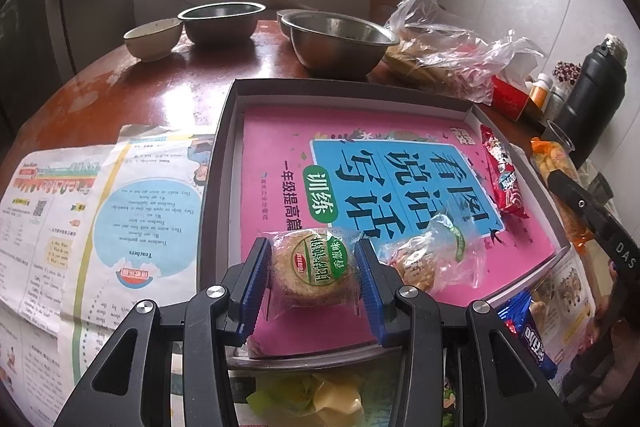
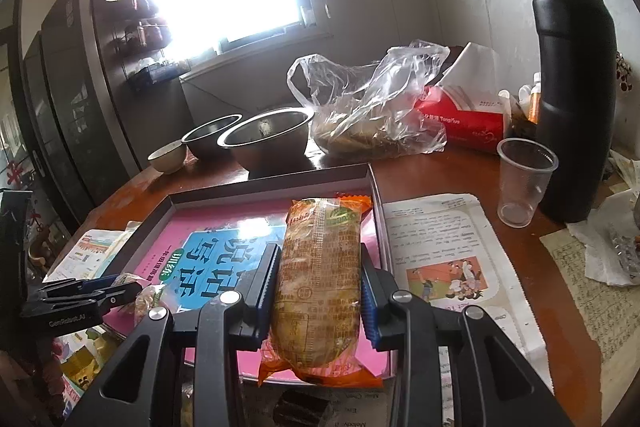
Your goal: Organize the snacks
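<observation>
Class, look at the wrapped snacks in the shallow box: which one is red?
The long red packet lying by the box's right wall; the round cake in the left gripper and its neighbour are clear-wrapped.

Wrapped round cake [image 1: 314, 269]; orange packet [image 2: 320, 283]

Left hand-held gripper [image 1: 314, 277]: black angular arms, silver round screws at the pivots, ribbed blue pads [image 1: 253, 283] on both fingers. Right hand-held gripper [image 2: 320, 297] matches it, black frame, silver screws, blue ribbed pads [image 2: 267, 291].
</observation>
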### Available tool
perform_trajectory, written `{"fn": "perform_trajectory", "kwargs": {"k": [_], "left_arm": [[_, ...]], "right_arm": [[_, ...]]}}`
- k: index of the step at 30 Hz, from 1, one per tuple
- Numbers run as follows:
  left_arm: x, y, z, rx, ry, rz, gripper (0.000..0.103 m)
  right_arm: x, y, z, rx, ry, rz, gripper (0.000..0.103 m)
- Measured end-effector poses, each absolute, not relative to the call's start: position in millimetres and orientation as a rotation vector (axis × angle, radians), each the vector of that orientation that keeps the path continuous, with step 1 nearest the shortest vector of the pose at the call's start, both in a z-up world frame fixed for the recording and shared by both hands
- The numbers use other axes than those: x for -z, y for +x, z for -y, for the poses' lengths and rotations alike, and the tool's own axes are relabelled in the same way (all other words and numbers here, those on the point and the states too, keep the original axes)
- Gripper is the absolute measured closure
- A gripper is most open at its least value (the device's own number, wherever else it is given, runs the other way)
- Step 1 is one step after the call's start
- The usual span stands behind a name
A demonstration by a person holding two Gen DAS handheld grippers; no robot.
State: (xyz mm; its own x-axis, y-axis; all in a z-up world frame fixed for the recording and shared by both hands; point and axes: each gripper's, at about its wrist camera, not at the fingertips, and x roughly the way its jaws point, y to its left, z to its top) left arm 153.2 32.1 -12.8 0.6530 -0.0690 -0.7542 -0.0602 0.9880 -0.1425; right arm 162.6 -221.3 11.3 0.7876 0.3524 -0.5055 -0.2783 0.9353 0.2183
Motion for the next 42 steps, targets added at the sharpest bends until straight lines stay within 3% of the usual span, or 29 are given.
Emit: {"fn": "perform_trajectory", "kwargs": {"k": [42], "left_arm": [[12, 148, -37, 0.009, -0.185, -0.862, 0.058]], "right_arm": [[10, 185, 216, -0.325, 0.157, -0.699, 0.066]]}}
